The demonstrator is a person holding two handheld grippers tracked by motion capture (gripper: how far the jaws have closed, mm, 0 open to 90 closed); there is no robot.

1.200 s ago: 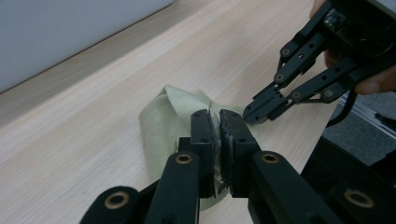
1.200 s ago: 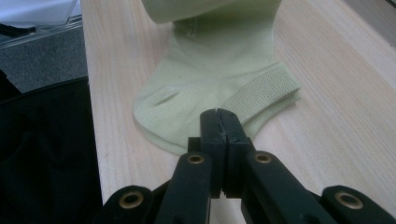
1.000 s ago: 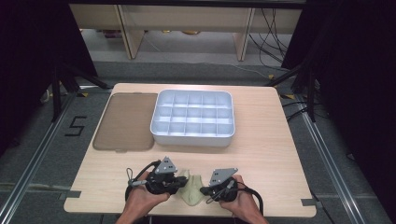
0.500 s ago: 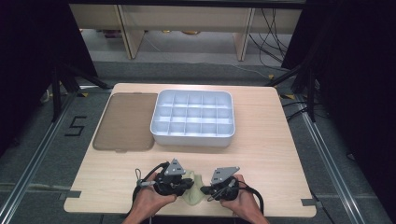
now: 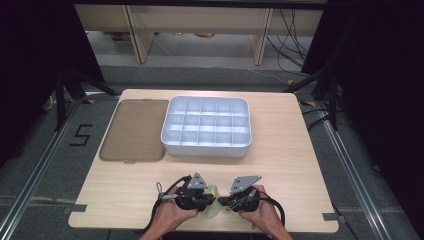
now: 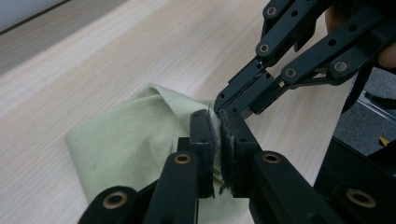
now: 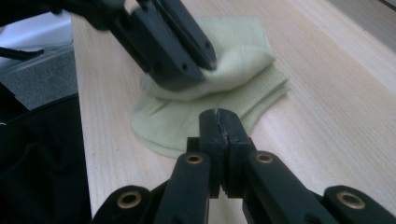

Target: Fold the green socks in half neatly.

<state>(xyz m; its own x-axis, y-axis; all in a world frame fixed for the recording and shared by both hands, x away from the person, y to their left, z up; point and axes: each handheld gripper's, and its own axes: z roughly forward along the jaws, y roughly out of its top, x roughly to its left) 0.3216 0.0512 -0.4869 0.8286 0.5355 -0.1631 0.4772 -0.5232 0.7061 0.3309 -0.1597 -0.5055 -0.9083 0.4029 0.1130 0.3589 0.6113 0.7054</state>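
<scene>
A pale green cloth (image 5: 213, 206) lies folded near the table's front edge, between my two grippers. My left gripper (image 5: 208, 201) is shut on a raised fold of the cloth (image 6: 130, 144), and fabric shows pinched between its pads in the left gripper view (image 6: 219, 125). My right gripper (image 5: 223, 202) faces it from the right, jaws pressed together (image 7: 218, 114). Its tips rest at the cloth's (image 7: 233, 60) near edge, almost touching the left gripper's tips (image 6: 219, 103). I cannot tell whether any fabric is caught between them.
A white tray (image 5: 205, 150) with several empty compartments stands at the table's middle. A flat brown lid (image 5: 134, 130) lies to its left. The table's front edge is right under both hands.
My left gripper has moved right and a little down, closing in on the right gripper and bunching the cloth between them. The right gripper has stayed in place.
</scene>
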